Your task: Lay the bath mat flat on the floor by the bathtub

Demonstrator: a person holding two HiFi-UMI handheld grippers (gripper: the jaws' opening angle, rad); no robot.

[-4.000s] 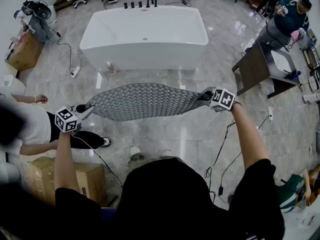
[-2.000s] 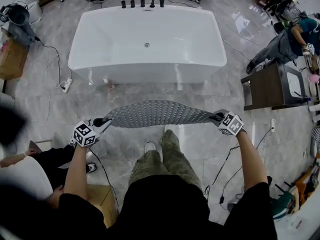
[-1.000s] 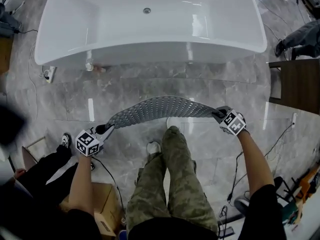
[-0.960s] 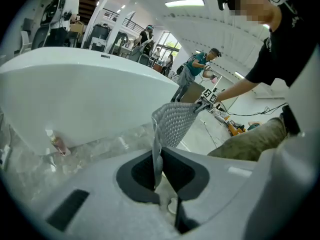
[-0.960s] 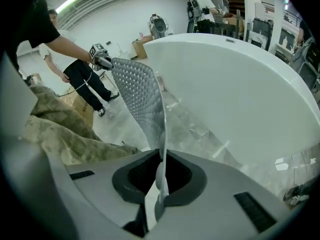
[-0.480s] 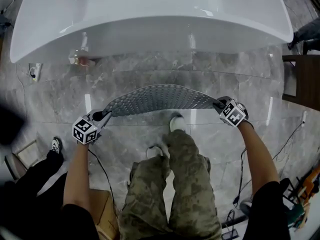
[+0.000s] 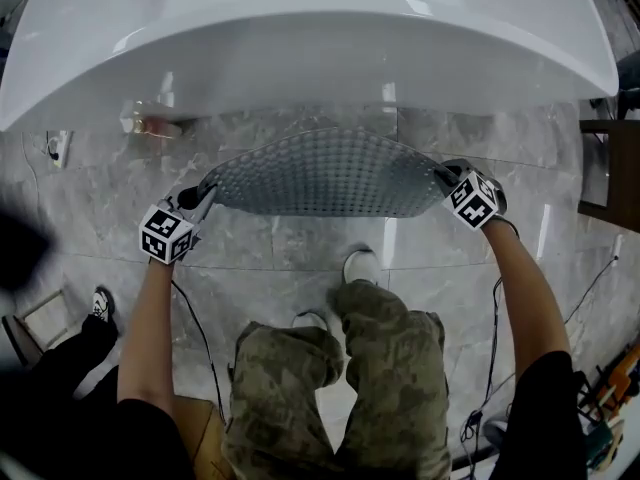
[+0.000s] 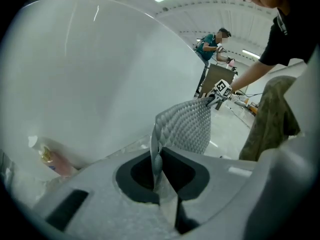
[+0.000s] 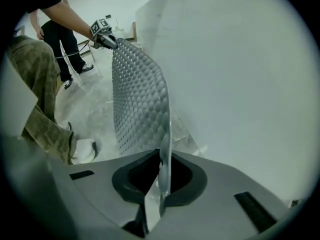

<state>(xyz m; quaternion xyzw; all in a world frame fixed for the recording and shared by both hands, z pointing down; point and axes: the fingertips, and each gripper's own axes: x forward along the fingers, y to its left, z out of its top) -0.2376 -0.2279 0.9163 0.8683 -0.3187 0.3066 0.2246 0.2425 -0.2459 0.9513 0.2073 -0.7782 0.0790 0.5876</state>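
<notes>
A grey dimpled bath mat [image 7: 325, 173] hangs stretched between my two grippers, above the marble floor just in front of the white bathtub [image 7: 300, 48]. My left gripper [image 7: 190, 200] is shut on the mat's left corner, and my right gripper [image 7: 442, 175] is shut on its right corner. In the left gripper view the mat [image 8: 185, 126] rises out of the closed jaws toward the other gripper. The right gripper view has the mat [image 9: 137, 101] standing on edge from the closed jaws, right beside the tub wall [image 9: 240, 84].
A pink bottle [image 7: 155, 126] lies under the tub's left end. A wall socket and cable [image 7: 52, 146] sit at the far left. My feet [image 7: 360, 266] stand behind the mat. A dark table [image 7: 610, 168] is at the right edge; another person's shoe [image 7: 100, 303] is lower left.
I have moved closer to the tub. Both grippers have carried the mat forward, and it now spreads broader, close to the tub's base. Both grips are unchanged.
</notes>
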